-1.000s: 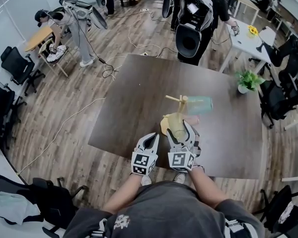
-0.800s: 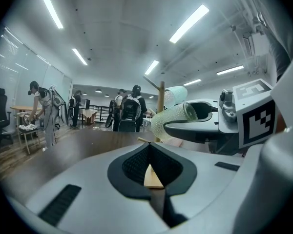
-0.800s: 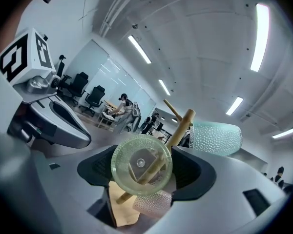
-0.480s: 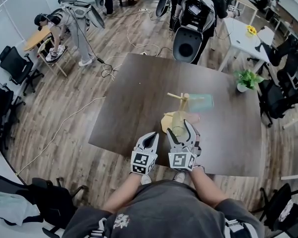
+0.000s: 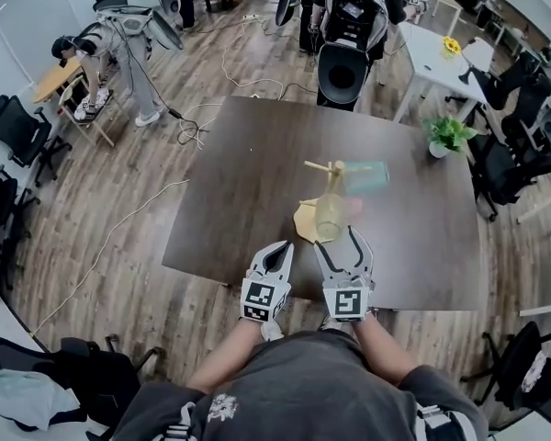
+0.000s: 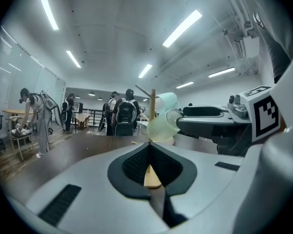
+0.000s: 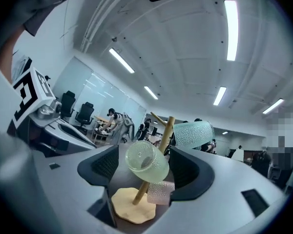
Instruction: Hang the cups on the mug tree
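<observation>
The room is bright all over. Long ceiling lights [image 7: 232, 28] glow white in both gripper views and wash out a little. The dark table [image 5: 239, 173] has a soft shine and only faint shadows. Every picture bends like a fishbowl, and the gripper views have black corners. The green cup [image 7: 147, 161] looks sharp; things far back look fuzzy.

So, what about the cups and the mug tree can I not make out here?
- Whether the pink cup hangs or lies by the base of the mug tree: in the right gripper view the green cup covers its top, and the head view shows it too small.
- How the green cup sits on its peg: hidden inside that cup in all views.
- The peg of the teal cup: likewise covered by the cup itself.
</observation>
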